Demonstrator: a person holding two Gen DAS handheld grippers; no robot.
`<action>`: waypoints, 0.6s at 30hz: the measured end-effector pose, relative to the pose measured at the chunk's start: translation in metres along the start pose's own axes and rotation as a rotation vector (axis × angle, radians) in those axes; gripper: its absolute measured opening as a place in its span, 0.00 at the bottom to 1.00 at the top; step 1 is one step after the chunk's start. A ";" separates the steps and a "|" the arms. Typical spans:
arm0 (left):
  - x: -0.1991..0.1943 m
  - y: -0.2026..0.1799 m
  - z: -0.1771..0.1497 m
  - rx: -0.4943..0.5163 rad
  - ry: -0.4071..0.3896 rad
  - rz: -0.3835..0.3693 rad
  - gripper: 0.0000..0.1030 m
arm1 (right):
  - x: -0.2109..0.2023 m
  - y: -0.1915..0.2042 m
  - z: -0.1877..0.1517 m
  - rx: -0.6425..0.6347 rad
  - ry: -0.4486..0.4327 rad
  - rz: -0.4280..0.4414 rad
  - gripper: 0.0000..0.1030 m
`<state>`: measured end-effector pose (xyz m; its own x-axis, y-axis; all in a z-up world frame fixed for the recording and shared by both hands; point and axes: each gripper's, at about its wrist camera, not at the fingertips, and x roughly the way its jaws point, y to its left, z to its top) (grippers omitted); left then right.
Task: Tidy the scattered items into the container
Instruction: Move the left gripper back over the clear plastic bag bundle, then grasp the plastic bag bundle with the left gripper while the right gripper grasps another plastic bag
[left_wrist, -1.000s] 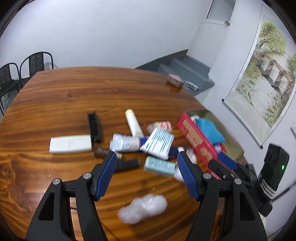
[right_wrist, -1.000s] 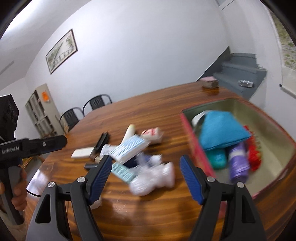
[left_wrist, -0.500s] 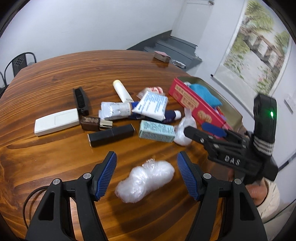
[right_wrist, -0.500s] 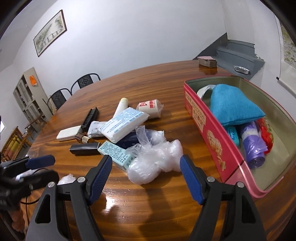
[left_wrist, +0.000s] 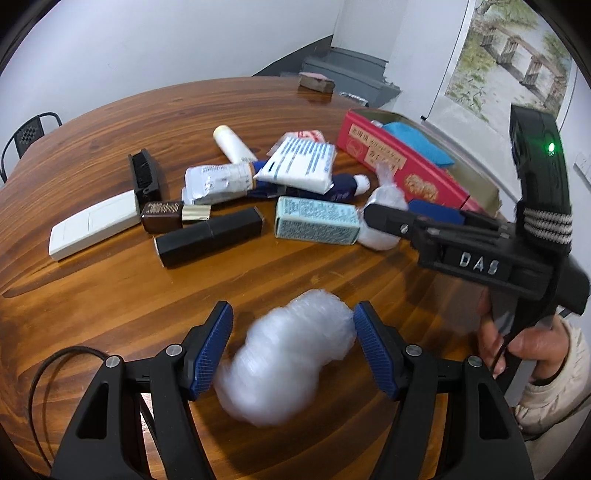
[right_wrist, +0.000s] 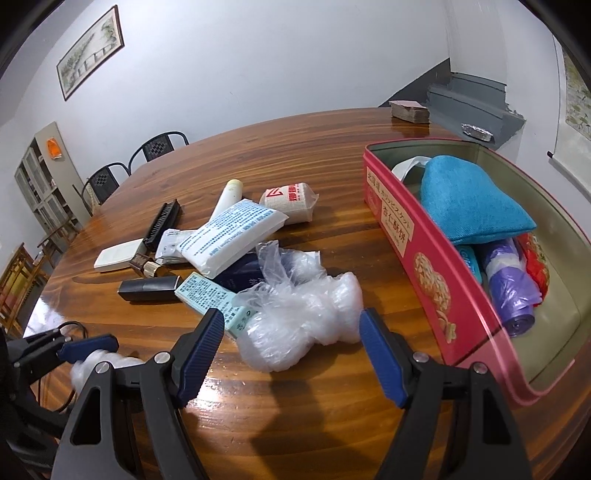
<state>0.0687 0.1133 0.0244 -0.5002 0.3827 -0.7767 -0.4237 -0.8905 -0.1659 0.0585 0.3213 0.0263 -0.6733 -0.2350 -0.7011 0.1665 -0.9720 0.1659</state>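
Note:
My left gripper (left_wrist: 291, 325) is open, its blue pads on either side of a white bubble-wrap wad (left_wrist: 288, 362) on the wooden table; it also shows at the left of the right wrist view (right_wrist: 88, 350). My right gripper (right_wrist: 291, 328) is open around a second clear plastic bundle (right_wrist: 299, 317), with a teal box (right_wrist: 210, 295) beside it. The red tin (right_wrist: 410, 243) at the right holds a blue cloth (right_wrist: 469, 199) and a purple roll (right_wrist: 509, 288). Scattered items lie in a pile: tissue pack (left_wrist: 299, 166), black case (left_wrist: 210, 236), white remote (left_wrist: 92, 225), brush (left_wrist: 144, 173).
A small brown block (right_wrist: 410, 110) sits at the table's far edge. Chairs (right_wrist: 159, 147) stand behind the table at the left. The right gripper's body (left_wrist: 480, 251) and the hand holding it cross the right of the left wrist view.
My left gripper has moved forward and down so the bubble-wrap wad now lies between its pads. My right gripper has closed in on the clear plastic bundle.

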 end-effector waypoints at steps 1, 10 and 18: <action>0.002 0.001 -0.001 -0.004 0.005 0.006 0.69 | 0.001 0.000 0.001 -0.001 0.004 -0.002 0.77; 0.001 -0.003 -0.006 0.028 -0.010 0.042 0.52 | 0.010 0.006 0.002 -0.026 0.033 -0.012 0.77; 0.001 -0.004 -0.008 0.019 -0.015 0.035 0.36 | 0.014 0.014 0.001 -0.067 0.056 -0.016 0.76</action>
<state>0.0764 0.1152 0.0193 -0.5263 0.3547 -0.7727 -0.4197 -0.8988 -0.1267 0.0505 0.3040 0.0199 -0.6348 -0.2169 -0.7416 0.2048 -0.9727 0.1092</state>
